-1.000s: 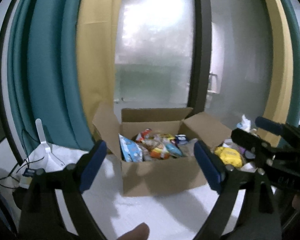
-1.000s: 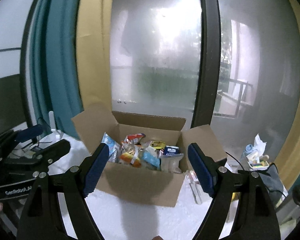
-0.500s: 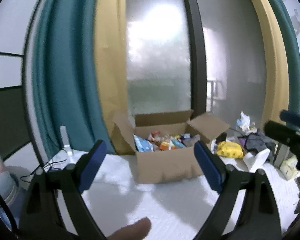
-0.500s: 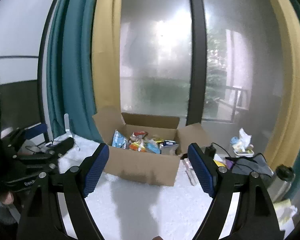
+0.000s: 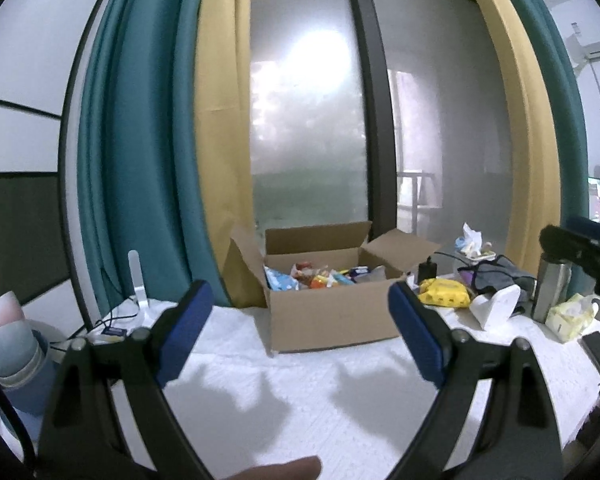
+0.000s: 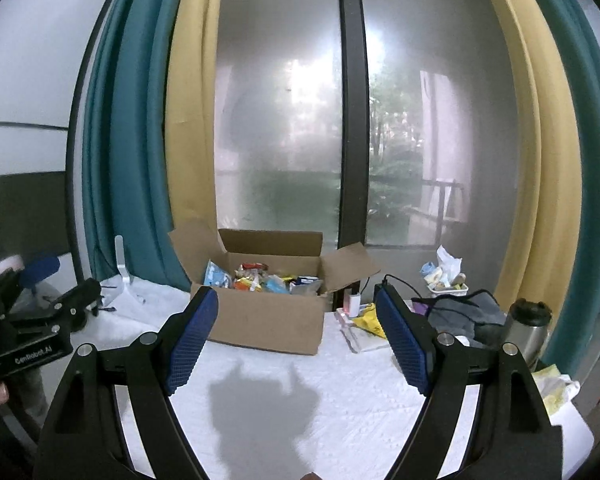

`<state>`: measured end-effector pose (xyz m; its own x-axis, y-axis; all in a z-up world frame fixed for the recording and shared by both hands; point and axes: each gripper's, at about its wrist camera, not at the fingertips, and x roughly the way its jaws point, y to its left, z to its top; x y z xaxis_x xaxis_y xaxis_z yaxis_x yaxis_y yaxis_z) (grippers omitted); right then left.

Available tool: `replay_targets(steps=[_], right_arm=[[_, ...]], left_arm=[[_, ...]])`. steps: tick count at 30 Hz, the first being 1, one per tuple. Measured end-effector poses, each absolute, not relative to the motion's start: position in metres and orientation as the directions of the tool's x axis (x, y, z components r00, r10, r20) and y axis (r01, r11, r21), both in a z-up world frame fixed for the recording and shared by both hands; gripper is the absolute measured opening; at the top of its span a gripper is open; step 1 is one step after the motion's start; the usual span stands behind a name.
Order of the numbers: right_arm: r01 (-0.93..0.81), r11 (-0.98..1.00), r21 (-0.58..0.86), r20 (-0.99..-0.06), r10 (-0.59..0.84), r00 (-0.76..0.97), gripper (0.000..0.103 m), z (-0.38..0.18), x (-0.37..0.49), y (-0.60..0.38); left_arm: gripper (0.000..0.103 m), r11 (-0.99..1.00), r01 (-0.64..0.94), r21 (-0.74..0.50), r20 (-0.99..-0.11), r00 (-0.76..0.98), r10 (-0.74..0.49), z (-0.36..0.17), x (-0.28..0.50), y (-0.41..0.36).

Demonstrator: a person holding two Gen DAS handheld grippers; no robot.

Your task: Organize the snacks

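Note:
An open cardboard box (image 5: 332, 312) stands on the white-covered table (image 5: 300, 392) in front of the window, also in the right wrist view (image 6: 268, 320). It holds several colourful snack packets (image 5: 320, 278) (image 6: 260, 280). My left gripper (image 5: 300, 332) is open and empty, well back from the box. My right gripper (image 6: 296, 336) is open and empty, also back from the box. The left gripper shows at the left edge of the right wrist view (image 6: 40, 328); part of the right gripper shows at the right edge of the left wrist view (image 5: 580, 248).
Right of the box lie a yellow packet (image 5: 444, 298), a white stand (image 5: 496, 308), dark cloth (image 6: 460, 312), a steel flask (image 6: 528, 328) and tissues (image 5: 572, 316). A white router (image 5: 138, 288) and stacked cups (image 5: 8, 340) stand at left. Curtains hang behind.
Both grippers have pulled back and away from the box, which now looks smaller and farther. Both stay open and empty.

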<state>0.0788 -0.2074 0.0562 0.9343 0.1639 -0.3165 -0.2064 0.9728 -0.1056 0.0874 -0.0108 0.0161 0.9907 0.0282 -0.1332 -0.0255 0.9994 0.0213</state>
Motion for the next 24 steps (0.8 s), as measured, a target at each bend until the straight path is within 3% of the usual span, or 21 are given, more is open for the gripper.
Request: replay_targets(steps=[24], right_arm=[[-0.239, 0.968, -0.078, -0.336, 0.2, 0.921, 0.084, 0.052, 0.077, -0.199]], left_arm=[[0.091, 1.0, 0.0, -0.024, -0.119, 0.993, -0.003, 0.022, 0.083, 0.0]])
